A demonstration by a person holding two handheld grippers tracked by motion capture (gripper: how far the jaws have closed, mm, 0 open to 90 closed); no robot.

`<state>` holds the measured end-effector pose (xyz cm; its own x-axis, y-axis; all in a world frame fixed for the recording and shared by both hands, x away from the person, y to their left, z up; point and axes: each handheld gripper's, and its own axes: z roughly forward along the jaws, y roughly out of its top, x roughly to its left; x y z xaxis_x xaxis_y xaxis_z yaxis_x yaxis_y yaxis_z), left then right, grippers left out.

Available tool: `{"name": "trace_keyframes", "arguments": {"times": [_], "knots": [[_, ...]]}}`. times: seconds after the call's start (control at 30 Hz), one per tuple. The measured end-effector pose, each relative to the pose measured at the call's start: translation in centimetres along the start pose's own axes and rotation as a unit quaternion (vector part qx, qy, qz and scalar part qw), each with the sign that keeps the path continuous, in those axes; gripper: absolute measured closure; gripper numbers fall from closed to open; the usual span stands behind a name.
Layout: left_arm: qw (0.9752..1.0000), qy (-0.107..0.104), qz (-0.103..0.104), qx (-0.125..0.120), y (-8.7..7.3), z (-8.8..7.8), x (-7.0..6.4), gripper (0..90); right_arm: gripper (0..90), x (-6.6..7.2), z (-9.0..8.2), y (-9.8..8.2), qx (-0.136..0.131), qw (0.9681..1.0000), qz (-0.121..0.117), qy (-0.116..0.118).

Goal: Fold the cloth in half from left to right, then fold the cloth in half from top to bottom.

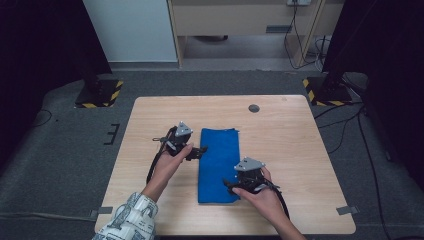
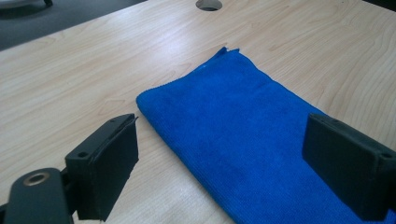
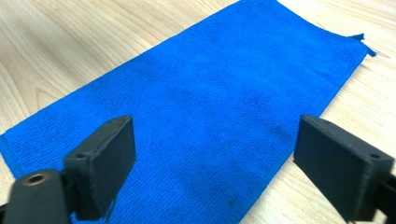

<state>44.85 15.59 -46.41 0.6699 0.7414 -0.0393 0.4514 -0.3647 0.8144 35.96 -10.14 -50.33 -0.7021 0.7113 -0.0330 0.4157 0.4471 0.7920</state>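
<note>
Lying flat on pale woodgrain table [image 1: 280,125]: folded blue microfibre cloth [image 1: 219,165]; left gripper [image 1: 200,151], right gripper [image 1: 230,184] spread.

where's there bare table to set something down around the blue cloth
Widest free patch: right of the blue cloth, out to the table edge. Another runs along the far side, between the cloth's far end and the round hole. The left strip is narrower. Crowded: the cloth's long sides, with the left gripper and right gripper open beside them.

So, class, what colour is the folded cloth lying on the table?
The cloth is plain bright blue, seen best in the right gripper view.
</note>
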Motion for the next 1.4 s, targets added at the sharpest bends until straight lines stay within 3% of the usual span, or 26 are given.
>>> {"name": "trace_keyframes", "arguments": {"times": [0.33,0.6,0.93,1.13,1.23,1.4], "knots": [[1.0000,-0.004,0.008,0.002,-0.4,0.4,0.3,10.9,18.7,-1.6,0.6,1.4,0.002,1.0000,-0.002,0.004],[0.9999,-0.008,-0.005,0.004,-0.4,0.6,0.4,10.9,19.9,-3.3,0.4,2.9,0.007,0.9999,-0.007,0.003],[1.0000,-0.004,-0.008,0.001,0.3,0.7,0.8,10.9,20.9,-5.8,0.4,4.8,0.006,0.9999,0.009,0.005],[0.9997,-0.003,-0.024,0.003,1.4,2.0,1.8,12.1,27.4,-8.0,1.9,6.3,0.018,0.9998,0.007,-0.010],[0.9997,-0.005,-0.020,0.014,1.5,3.0,2.2,11.6,31.2,-9.0,3.1,6.7,0.034,0.9988,-0.013,-0.033],[0.9996,0.004,-0.028,0.011,1.2,4.0,2.8,14.4,35.9,-10.4,4.7,7.0,0.042,0.9984,-0.013,-0.036]]}}
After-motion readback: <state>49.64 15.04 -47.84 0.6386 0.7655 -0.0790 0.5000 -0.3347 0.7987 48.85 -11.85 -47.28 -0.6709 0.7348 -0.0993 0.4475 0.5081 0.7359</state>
